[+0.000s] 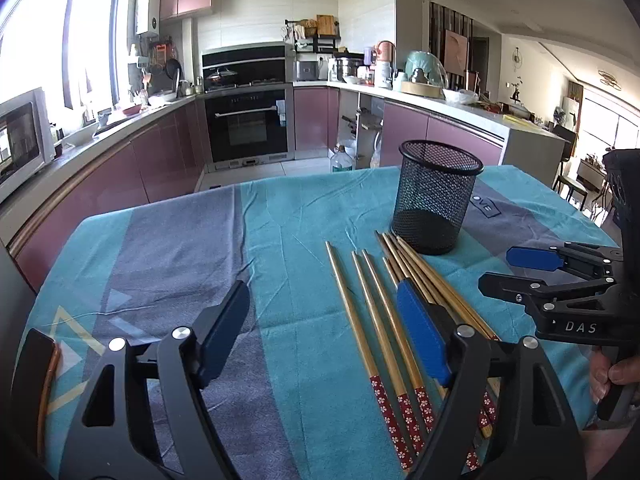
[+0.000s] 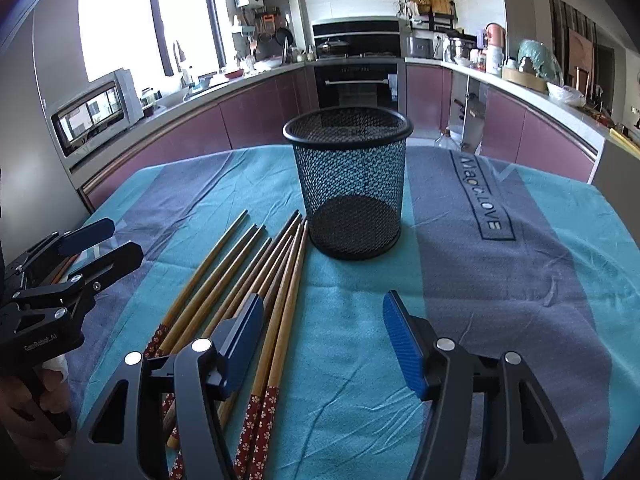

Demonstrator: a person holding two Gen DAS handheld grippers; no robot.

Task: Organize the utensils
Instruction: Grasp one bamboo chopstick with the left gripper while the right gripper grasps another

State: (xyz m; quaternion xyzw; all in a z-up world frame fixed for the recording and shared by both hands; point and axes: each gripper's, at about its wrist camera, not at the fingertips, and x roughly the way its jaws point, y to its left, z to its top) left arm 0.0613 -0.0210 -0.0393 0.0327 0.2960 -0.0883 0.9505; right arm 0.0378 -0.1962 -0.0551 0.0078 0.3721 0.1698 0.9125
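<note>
Wooden chopsticks [image 1: 384, 320] lie in a loose bunch on the surface [image 1: 280, 240], which has a blue and grey cloth over it. We see their thin tips pointing at a black wire cup [image 1: 438, 196]. Their thick ends are red with little white flowers. The tips of a few sticks come very close to the foot of the cup. The cup stands upright.

Our left tongs [image 1: 324, 326] are spread apart and pinch nothing. The bare cloth lies between their two fingers. The right finger of the left tongs hangs over the bunch of chopsticks, and three sticks show just inside it. The cup is ahead of these tongs and off to the right.

Our right tongs [image 2: 326, 338] are spread apart too, and they hold nothing. Two of the chopsticks run between their fingers, close by the left finger. The rest of the bunch is out past that left finger. We cannot tell if any finger touches a stick. The cup stands straight ahead of the right tongs.

Each of the tongs shows up at the edge of the other view, with a hand [image 1: 612, 376] gripping the handle.
</note>
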